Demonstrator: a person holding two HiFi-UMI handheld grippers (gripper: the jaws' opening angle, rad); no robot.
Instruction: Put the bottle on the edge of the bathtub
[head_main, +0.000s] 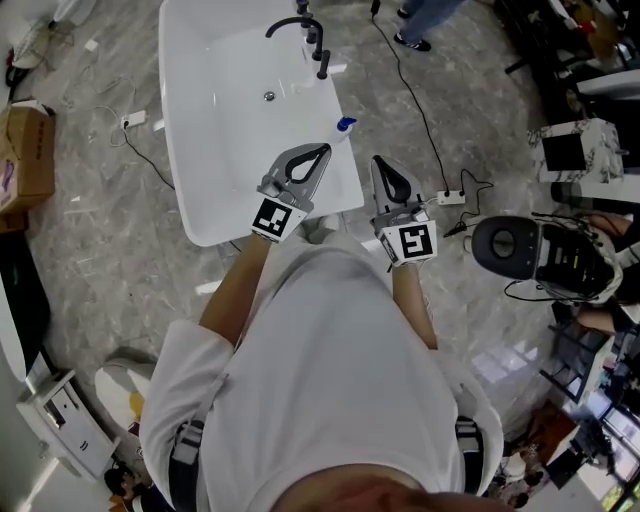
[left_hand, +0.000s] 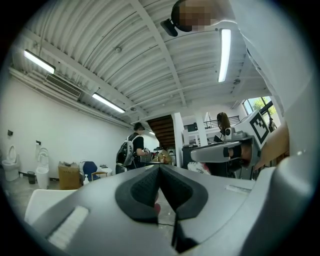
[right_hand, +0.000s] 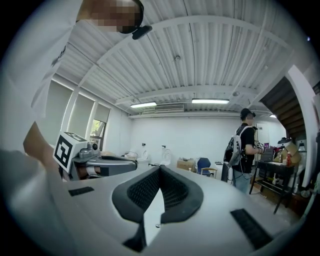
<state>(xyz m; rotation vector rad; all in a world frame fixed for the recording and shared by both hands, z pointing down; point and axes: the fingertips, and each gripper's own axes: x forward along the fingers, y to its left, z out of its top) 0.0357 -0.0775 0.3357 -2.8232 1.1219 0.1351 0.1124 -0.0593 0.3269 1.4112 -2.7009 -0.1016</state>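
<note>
Bottle (head_main: 346, 127), small with a blue cap, sits on the right-hand rim of the white bathtub (head_main: 180, 120), just below the black faucet (head_main: 310, 35); upright or tilted can't be told from above. Grey marbled floor (head_main: 100, 230) fills the head view, with the tub set in the upper middle and its drain (head_main: 269, 96) showing in the basin. The person wearing the camera, in a white shirt (head_main: 330, 380), stands at the tub's near end with both forearms out front. Left gripper (head_main: 323, 152) is over the tub's near right corner, jaws pressed together with nothing between them, and its tip points toward the bottle but stays apart from it. Right gripper (head_main: 378, 161) is just beside the tub's right edge, jaws also pressed together and empty. Each gripper view shows the dark ribbed pads meeting at the tips, with only room background beyond. The two grippers sit side by side, near each other but not touching. A cardboard box (head_main: 25, 150) is at the far left and a power strip (head_main: 450, 197) with black cables lies on the floor right of the tub. Another person with a backpack (right_hand: 242, 145) stands in the background of both gripper views.
</note>
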